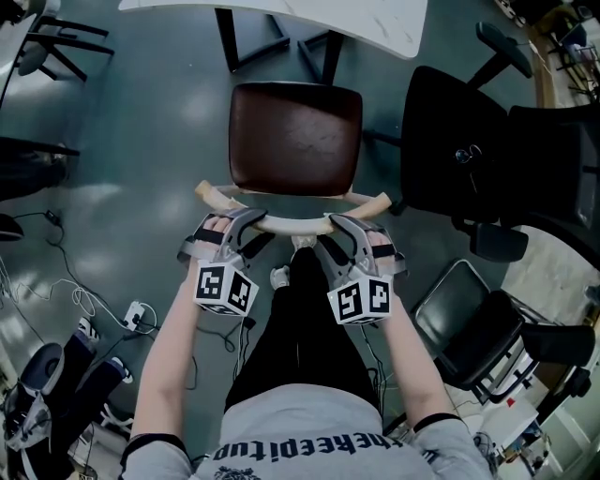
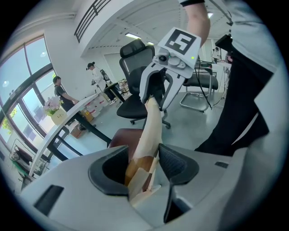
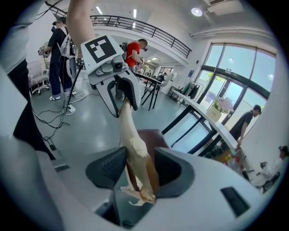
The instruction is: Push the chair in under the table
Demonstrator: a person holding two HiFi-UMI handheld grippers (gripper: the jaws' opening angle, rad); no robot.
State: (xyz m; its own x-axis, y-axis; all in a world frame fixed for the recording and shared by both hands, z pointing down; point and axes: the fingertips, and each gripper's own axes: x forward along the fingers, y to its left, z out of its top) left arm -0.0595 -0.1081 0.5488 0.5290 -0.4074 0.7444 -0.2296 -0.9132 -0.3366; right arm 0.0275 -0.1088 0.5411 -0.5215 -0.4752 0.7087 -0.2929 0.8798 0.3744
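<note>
Nearest: left gripper [image 1: 246,218] and right gripper [image 1: 343,223], jaws of each pinched on the pale curved backrest rail [image 1: 291,226], one toward either end. Seems past the grasping step, with the push itself not yet begun. Next calls for a straight, even shove away from the body with both hands together, keeping the chair square to slide between the dark counter legs [image 1: 330,56]. Farther on: dark brown seat [image 1: 295,139], worn and faintly glossy, standing on the grey floor [image 1: 141,141] just short of the white counter [image 1: 375,23], none of it under the top. Risks brushing the black office chair [image 1: 450,150] close on the right.
</note>
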